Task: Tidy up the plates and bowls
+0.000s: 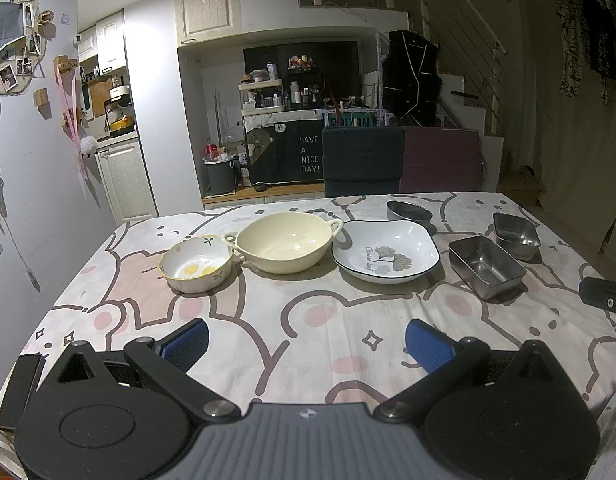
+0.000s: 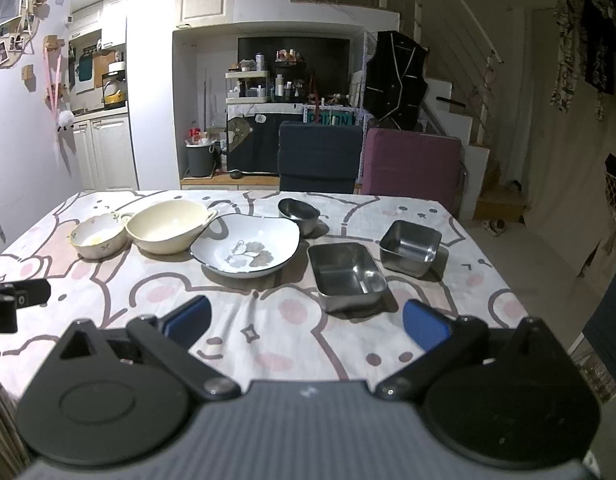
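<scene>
Nearest in the left wrist view: left gripper (image 1: 306,344), black w/ blue ribbed pads (image 1: 186,343), jaws spread wide, nothing between them, hovering over the near part of the table. Tablecloth (image 1: 308,320) is white w/ pink-and-brown cartoon bears. Flat black phone-like slab (image 1: 18,388) lies at the table's near left edge. Dishes sit in a rough row across the far half: small white scalloped bowl w/ yellow lemon print (image 1: 196,264) far left, just beside it a cream two-handled ceramic bowl (image 1: 286,246), then a white squarish plate w/ dark rim (image 1: 385,254) carrying a grey leaf drawing and script that looks like "Ginkgo leaf". Behind the plate's right corner, a dark round steel bowl (image 1: 409,213). Right of the plate, two rectangular stainless steel tins: larger one (image 1: 485,266) nearer, smaller one (image 1: 515,235) behind. Black tip of the right gripper (image 1: 605,300) pokes in at the right edge. Black cloth in the bkgd reads "HAVE A NICE DAY!" (image 1: 309,160).

Right wrist view: right gripper (image 2: 306,326), same build, jaws also wide apart and empty, its right pad near the table's right edge. Larger steel tin (image 2: 345,274) is closest to it, smaller tin (image 2: 409,246) beyond to the right. Leaf plate (image 2: 246,250), cream bowl (image 2: 168,226), lemon bowl (image 2: 98,238) run off left; round steel bowl (image 2: 299,210) sits behind the plate. Left gripper's black side (image 2: 16,300) shows at the left edge. Navy chair (image 2: 319,156) and purple chair (image 2: 413,164) stand past the table's far side.
</scene>
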Tool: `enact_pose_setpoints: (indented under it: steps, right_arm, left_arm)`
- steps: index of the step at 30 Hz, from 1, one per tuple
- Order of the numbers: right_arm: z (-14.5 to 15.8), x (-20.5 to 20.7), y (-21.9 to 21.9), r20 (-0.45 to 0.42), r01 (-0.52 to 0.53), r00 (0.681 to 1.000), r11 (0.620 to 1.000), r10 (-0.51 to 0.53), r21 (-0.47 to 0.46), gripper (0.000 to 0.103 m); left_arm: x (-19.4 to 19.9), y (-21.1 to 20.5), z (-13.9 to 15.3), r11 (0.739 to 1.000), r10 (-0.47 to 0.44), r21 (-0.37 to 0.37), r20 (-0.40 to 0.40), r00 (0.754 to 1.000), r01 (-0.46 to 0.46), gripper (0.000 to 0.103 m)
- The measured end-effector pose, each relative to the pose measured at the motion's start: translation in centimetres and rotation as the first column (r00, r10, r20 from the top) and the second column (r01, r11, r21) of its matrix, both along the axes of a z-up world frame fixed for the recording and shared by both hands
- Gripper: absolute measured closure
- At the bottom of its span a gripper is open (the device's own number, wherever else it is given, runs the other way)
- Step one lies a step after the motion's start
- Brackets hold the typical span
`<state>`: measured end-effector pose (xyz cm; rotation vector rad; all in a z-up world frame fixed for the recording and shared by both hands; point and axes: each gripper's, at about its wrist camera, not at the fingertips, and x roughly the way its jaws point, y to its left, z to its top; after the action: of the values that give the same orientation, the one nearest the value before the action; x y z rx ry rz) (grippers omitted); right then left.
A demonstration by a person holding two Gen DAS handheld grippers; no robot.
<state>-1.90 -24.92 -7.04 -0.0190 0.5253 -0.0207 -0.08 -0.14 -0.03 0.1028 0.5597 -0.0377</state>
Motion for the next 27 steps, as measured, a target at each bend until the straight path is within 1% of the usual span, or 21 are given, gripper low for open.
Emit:
enact_pose_setpoints:
  steps: [3, 27]
  right_arm:
    - [-0.01, 0.00, -0.01, 0.000, 0.000, 1.000, 1.000, 0.000, 0.000, 0.000]
    - [0.00, 0.05, -0.04, -0.002, -0.001, 1.000, 1.000, 0.001, -0.001, 0.000]
  left_arm:
    - [0.10, -0.11, -0.39, 1.000, 0.000, 0.002, 0.000, 1.000, 0.000, 0.000]
    - [0.12, -0.03, -0.31, 1.000, -0.001, 0.002, -0.002, 1.000, 0.001, 0.000]
